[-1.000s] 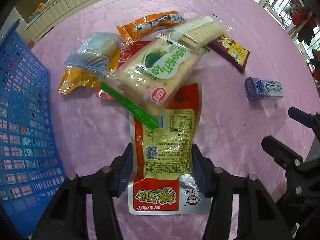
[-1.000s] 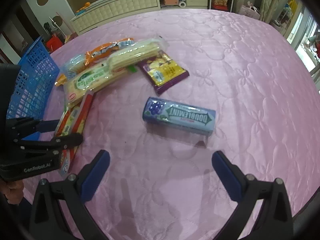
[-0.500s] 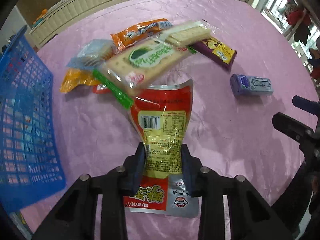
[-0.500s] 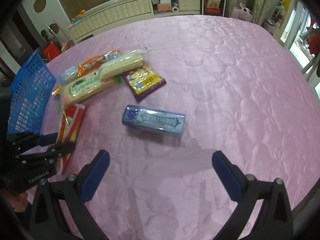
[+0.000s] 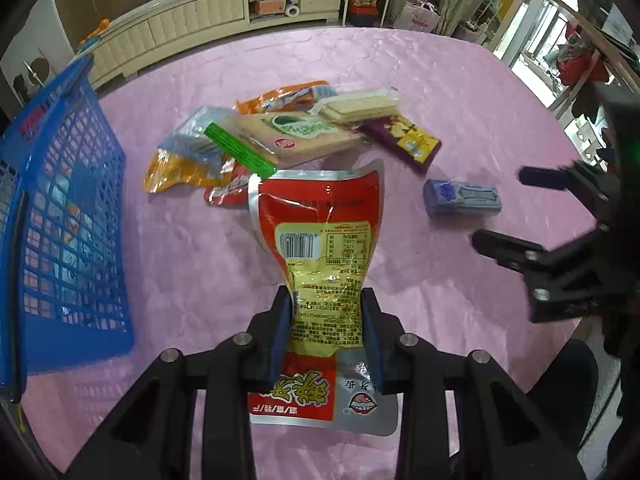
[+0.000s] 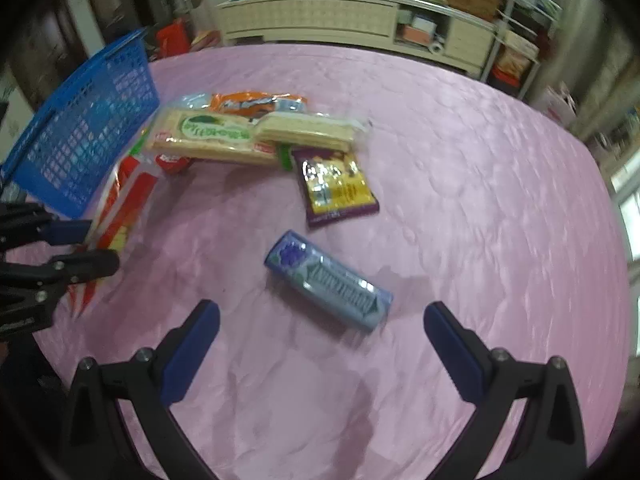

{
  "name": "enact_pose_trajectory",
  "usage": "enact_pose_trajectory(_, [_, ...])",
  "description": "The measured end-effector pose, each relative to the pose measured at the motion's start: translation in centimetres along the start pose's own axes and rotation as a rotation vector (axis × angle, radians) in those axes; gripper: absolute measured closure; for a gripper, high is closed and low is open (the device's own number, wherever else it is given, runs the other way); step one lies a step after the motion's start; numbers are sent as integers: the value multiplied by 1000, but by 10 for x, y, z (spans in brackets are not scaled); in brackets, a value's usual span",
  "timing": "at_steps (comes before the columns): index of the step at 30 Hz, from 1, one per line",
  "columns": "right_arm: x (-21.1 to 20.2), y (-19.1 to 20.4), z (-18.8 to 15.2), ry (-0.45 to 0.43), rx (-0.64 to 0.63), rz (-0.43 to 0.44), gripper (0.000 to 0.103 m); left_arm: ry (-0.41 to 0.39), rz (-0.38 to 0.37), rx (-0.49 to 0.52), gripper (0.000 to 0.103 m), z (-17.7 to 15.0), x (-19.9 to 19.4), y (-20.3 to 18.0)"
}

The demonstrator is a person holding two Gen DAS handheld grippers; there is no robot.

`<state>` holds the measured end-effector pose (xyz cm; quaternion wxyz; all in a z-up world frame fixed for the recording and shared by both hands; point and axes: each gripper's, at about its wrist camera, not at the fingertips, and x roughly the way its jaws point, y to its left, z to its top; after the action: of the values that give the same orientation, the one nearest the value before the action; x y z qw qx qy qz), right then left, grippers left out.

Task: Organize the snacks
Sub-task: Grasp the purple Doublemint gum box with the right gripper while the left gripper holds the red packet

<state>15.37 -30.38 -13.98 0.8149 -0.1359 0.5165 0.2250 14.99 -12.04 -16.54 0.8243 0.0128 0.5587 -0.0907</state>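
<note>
Red snack pouch point(image 5: 324, 240) at frame centre, pinched by left gripper point(image 5: 326, 332), lifted clear of snack pile point(image 5: 296, 132). Right gripper point(image 6: 320, 340) spread wide, empty, above gum pack point(image 6: 328, 286). Step: carry. Next: swing left, drop into blue basket point(image 5: 60, 208).

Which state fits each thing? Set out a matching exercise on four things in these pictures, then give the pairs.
Things:
1. red pouch
2. gum pack
3. blue basket
4. right gripper

States:
A. open, holding nothing
B. lying alone on the pink cloth
C. standing at the table's left side
D. clamped in the left gripper

Pairs: 1-D, 2-B, 3-C, 4-A
</note>
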Motion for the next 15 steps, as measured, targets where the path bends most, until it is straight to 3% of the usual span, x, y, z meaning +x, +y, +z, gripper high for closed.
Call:
enact_pose_trajectory(2, [11, -3, 6, 14, -38, 7, 1, -1, -16, 10, 72, 7, -1, -4])
enact_pose_trajectory(9, [41, -13, 14, 93, -138, 44, 22, 0, -16, 23, 72, 16, 13, -9])
enact_pose_trajectory(15, [49, -2, 16, 91, -236, 94, 33, 0, -34, 23, 72, 17, 17, -11])
